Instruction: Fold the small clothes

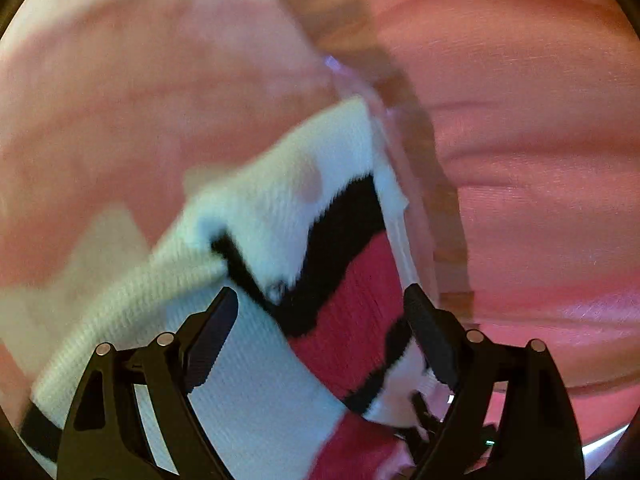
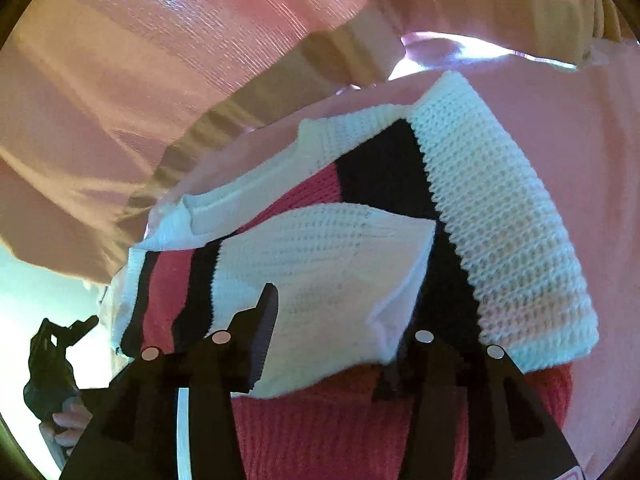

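A small knit sweater (image 1: 280, 216), white with black and red bands, lies on a pink cover (image 1: 120, 128). My left gripper (image 1: 322, 308) hangs close over it, its fingers (image 1: 216, 332) spread wide on either side of the red and black part, with no pad pressing. In the right wrist view the sweater (image 2: 500, 208) has a white sleeve (image 2: 328, 256) folded across its body. My right gripper (image 2: 344, 320) stands over that sleeve, jaws apart. Its left pad (image 2: 266, 320) shows; the right one is hidden by a sleeve corner. The left gripper (image 2: 60, 340) appears at lower left, held by a hand (image 2: 68, 420).
The pink cover (image 2: 592, 140) ends at an edge just beyond the sweater. Past it run a striped tan band (image 2: 280, 68) and more pink cloth (image 2: 120, 60). The left wrist view is blurred, with pink folds (image 1: 540, 160) at the right.
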A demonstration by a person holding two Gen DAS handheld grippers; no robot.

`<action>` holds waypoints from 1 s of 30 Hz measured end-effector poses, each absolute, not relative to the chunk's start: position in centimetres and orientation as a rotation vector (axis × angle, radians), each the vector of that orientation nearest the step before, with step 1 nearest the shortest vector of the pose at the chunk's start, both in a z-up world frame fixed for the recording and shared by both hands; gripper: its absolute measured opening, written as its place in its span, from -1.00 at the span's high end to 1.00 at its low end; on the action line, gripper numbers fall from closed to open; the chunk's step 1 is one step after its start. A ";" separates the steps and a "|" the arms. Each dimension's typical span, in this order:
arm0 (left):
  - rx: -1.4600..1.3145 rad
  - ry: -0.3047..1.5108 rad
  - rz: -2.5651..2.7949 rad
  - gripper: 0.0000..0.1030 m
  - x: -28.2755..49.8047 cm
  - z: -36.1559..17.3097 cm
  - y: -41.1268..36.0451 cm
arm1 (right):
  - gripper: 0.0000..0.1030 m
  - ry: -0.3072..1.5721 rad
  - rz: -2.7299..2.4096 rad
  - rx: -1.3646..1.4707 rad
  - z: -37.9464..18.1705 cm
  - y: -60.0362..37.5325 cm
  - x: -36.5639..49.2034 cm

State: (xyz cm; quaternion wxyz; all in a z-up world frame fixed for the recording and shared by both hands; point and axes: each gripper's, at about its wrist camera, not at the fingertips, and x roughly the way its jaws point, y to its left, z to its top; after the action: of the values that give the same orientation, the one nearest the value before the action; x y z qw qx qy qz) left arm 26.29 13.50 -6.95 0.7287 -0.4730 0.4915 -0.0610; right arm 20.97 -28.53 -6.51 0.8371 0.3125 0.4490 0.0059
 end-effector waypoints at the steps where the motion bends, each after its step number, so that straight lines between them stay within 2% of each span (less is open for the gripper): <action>1: -1.059 1.090 -0.128 -0.60 26.5 -7.4 13.5 | 0.12 0.949 0.013 0.654 -6.8 -28.4 21.2; 2: -1.049 1.098 -0.107 -0.59 26.8 -7.9 13.5 | 0.16 0.945 0.010 0.640 -6.8 -28.1 21.4; 3: -1.038 1.098 -0.083 -0.56 27.2 -8.3 13.7 | 0.39 0.941 -0.003 0.611 -6.7 -27.8 21.6; 4: -1.032 1.086 -0.062 -0.31 27.7 -8.8 14.0 | 0.89 0.940 0.000 0.588 -6.4 -27.6 21.8; 5: -1.026 1.078 -0.044 -0.02 28.0 -8.9 14.3 | 0.87 0.937 0.014 0.580 -6.1 -27.4 22.1; 6: -1.026 1.061 -0.036 0.15 28.2 -8.8 14.6 | 0.88 0.921 0.023 0.577 -5.5 -27.2 22.2; 7: -1.028 1.042 -0.052 0.70 28.4 -8.6 14.7 | 0.88 0.880 0.034 0.554 -3.8 -27.1 22.2; 8: -1.025 1.017 -0.077 0.82 28.6 -7.9 15.0 | 0.88 0.836 0.053 0.544 -2.1 -27.1 22.0; 11: -0.953 0.916 -0.072 0.81 28.3 -5.1 15.8 | 0.88 0.657 0.127 0.499 4.8 -27.0 20.6; 13: -0.906 0.873 -0.059 0.80 27.7 -4.5 16.6 | 0.90 0.571 0.146 0.423 7.2 -27.1 19.6; 15: -0.878 0.917 -0.039 0.80 27.7 -5.9 16.9 | 0.90 0.653 0.095 0.343 4.9 -27.2 20.8; 17: -0.857 0.963 0.019 0.80 28.0 -7.7 16.4 | 0.90 0.916 0.034 0.352 -2.7 -27.7 23.5; 18: -0.867 0.981 0.034 0.81 27.9 -8.6 16.4 | 0.90 0.971 0.015 0.345 -4.4 -27.8 23.8; 19: -0.872 0.981 0.032 0.81 27.9 -8.7 16.3 | 0.90 0.986 0.010 0.345 -5.6 -27.9 23.6; 24: -0.804 0.967 0.033 0.80 27.8 -7.9 15.8 | 0.90 0.827 0.037 0.444 -2.9 -29.2 22.1; 27: -0.770 0.962 0.042 0.79 27.7 -8.1 15.3 | 0.90 0.958 0.014 0.379 -6.4 -29.0 23.2; 30: -0.714 0.955 0.051 0.77 27.7 -7.9 15.0 | 0.90 0.905 0.031 0.373 -4.7 -29.0 22.2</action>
State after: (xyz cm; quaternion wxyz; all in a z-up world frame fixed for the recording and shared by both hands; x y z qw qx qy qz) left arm 27.66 15.03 -7.92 0.8270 -0.3364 0.4499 0.0238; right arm 22.20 -28.99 -4.66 0.8825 0.1793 0.4345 0.0148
